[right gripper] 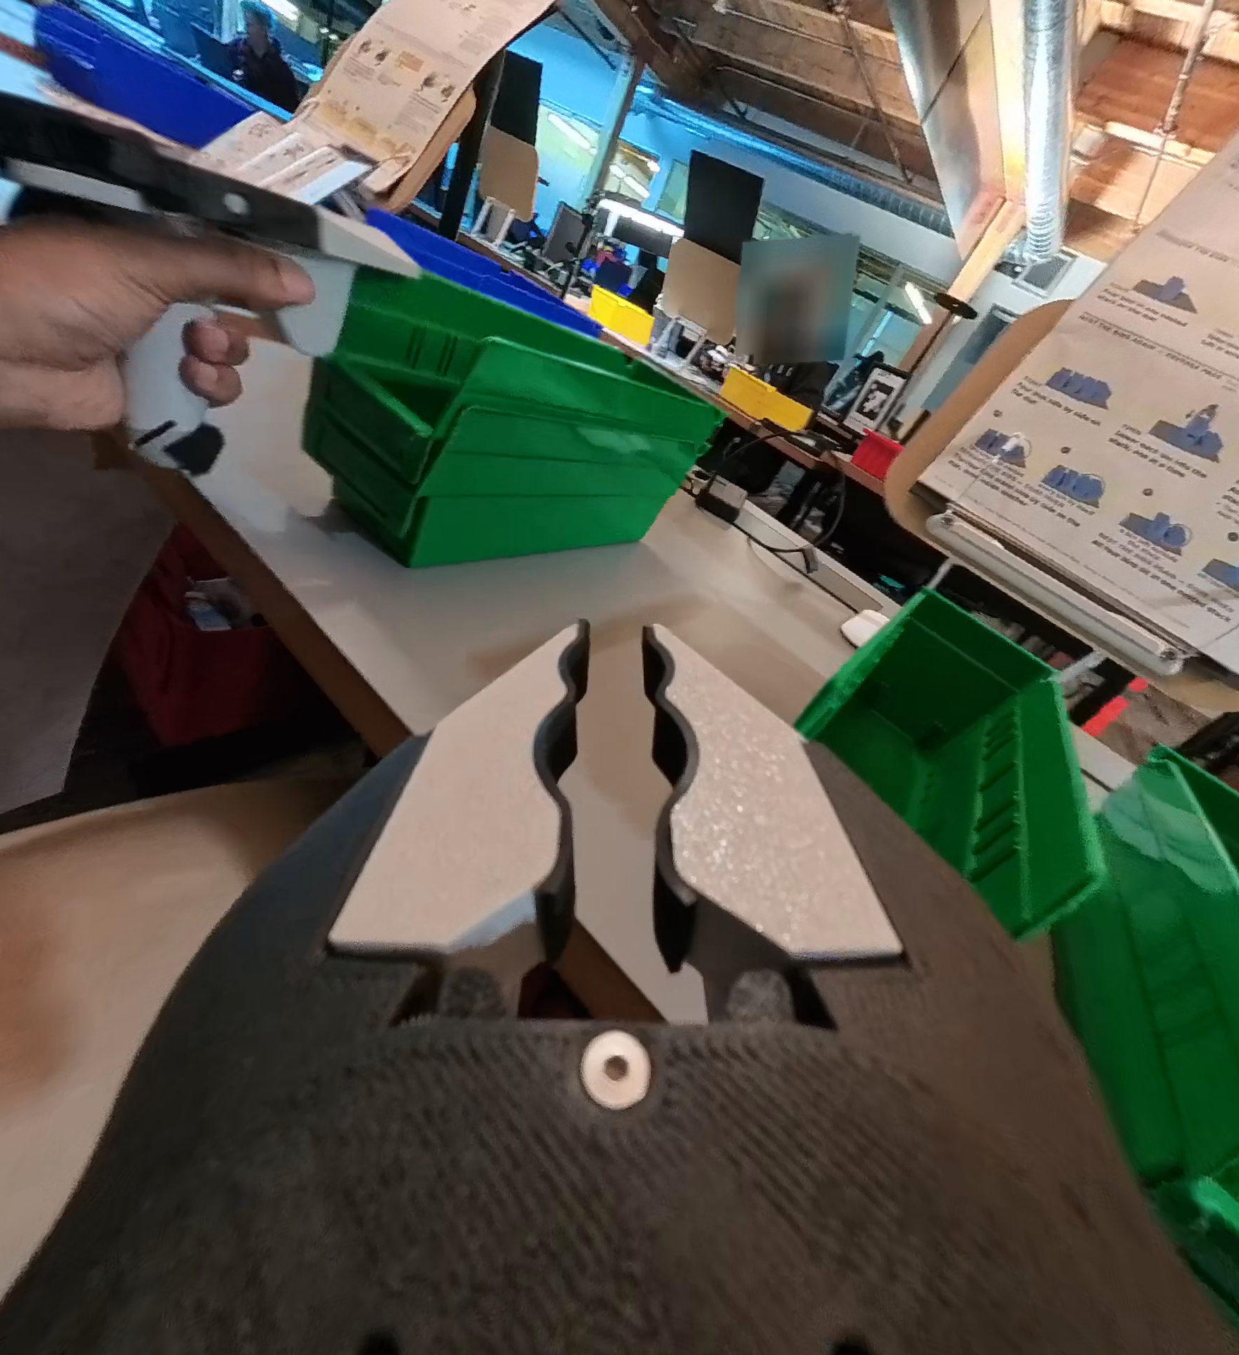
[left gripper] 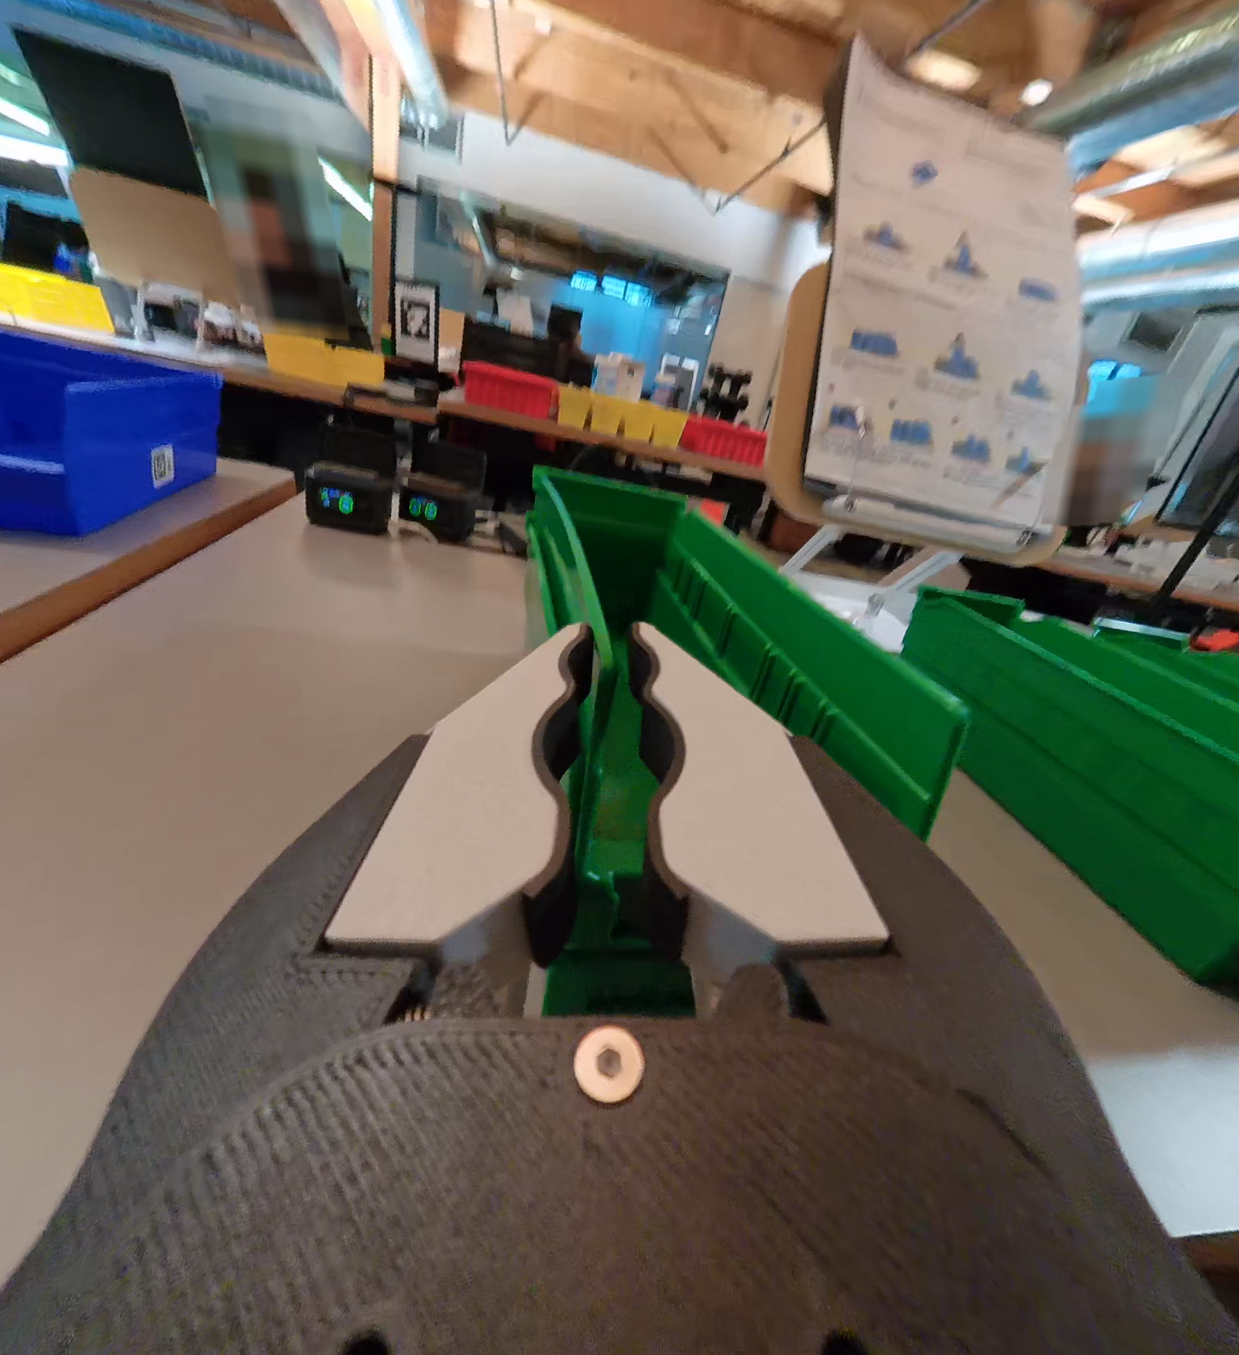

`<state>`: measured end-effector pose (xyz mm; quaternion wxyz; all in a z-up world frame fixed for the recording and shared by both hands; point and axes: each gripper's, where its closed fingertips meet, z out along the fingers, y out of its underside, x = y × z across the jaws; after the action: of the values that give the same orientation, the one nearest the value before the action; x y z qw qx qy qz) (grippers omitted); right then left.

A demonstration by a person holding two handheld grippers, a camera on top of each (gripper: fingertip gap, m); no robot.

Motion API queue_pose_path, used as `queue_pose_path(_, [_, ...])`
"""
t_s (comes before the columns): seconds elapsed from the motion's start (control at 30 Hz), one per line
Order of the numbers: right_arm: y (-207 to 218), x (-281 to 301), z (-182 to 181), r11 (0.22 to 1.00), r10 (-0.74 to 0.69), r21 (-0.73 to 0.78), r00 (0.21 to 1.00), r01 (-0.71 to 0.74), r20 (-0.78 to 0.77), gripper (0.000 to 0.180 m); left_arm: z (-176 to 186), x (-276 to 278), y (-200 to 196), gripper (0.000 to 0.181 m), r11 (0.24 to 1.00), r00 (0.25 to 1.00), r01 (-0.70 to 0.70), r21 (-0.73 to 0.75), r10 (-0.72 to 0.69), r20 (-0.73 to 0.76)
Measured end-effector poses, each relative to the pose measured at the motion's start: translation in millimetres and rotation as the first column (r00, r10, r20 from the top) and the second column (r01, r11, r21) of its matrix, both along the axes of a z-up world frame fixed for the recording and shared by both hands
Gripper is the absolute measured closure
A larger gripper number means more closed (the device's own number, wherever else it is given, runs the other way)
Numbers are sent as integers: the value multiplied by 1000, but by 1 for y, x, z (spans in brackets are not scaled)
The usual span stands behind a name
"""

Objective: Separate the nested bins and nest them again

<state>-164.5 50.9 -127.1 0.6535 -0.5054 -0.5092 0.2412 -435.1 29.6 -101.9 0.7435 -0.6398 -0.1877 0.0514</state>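
Left gripper [left gripper: 612,638] pinches the near rim of the top green bin [left gripper: 741,623] in the nested stack [right gripper: 499,432] on the surface [left gripper: 235,733]. Right gripper [right gripper: 616,652], slightly spread, holds nothing. Separating seems underway; next, lift it clear beside the separated bins [right gripper: 968,762].

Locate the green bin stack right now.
In the right wrist view the green bin stack sits upper left on the grey table, the left gripper clamped on its top rim; two loose green bins lie right.

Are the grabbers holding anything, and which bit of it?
The left gripper is shut on a green bin, pinching its thin side wall at the rim. The right gripper holds nothing; only table shows between its fingers.
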Motion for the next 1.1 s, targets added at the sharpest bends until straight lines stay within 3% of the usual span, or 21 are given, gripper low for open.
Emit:
queue_pose_path(0.17, [52, 40, 38, 987, -141, -104, 973, 123, -181, 168, 37, -2, -27, 154, 984, 994, -102, 143, 108, -31])
queue_pose_path(0.27, [106, 96, 67, 945, -299, -242, 885, 221, -358, 167, 63, 8, -35, 146, 974, 994, -105, 201, 110, -14])
queue_pose_path(0.37, [165, 167, 70, 877, -470, -321, 776, 358, -420, 161, 87, 39, -32, 146, 970, 998, -40, 242, 50, -35])
queue_pose_path(0.5, [220, 230, 39, 770, -628, -377, 717, 515, -303, 144, 103, 114, -14, 153, 950, 984, 175, 259, -156, -91])
queue_pose_path(0.6, [237, 235, 10, 700, -665, -503, 720, 506, -201, 136, 82, 178, 7, 150, 925, 946, 325, 195, -318, -66])
queue_pose_path(0.7, [246, 227, -20, 662, -652, -553, 753, 507, -91, 139, 27, 235, 28, 141, 892, 892, 451, 26, -451, 16])
queue_pose_path(0.8, [254, 221, -41, 642, -634, -579, 773, 502, -31, 158, -21, 273, 37, 130, 835, 843, 536, -121, -525, 116])
queue_pose_path(0.83, [255, 219, -43, 640, -623, -600, 781, 479, -42, 173, -29, 283, 38, 125, 809, 824, 566, -157, -550, 138])
queue_pose_path(0.87, [256, 219, -43, 633, -621, -623, 782, 460, -54, 177, -34, 291, 39, 120, 787, 808, 590, -184, -571, 146])
queue_pose_path(1.0, [258, 230, -31, 617, -654, -642, 751, 456, -94, 178, -38, 295, 36, 119, 790, 821, 564, -240, -567, 65])
queue_pose_path(1.1, [255, 241, 0, 638, -702, -609, 681, 471, -208, 177, -32, 291, 34, 119, 804, 830, 551, -223, -555, 48])
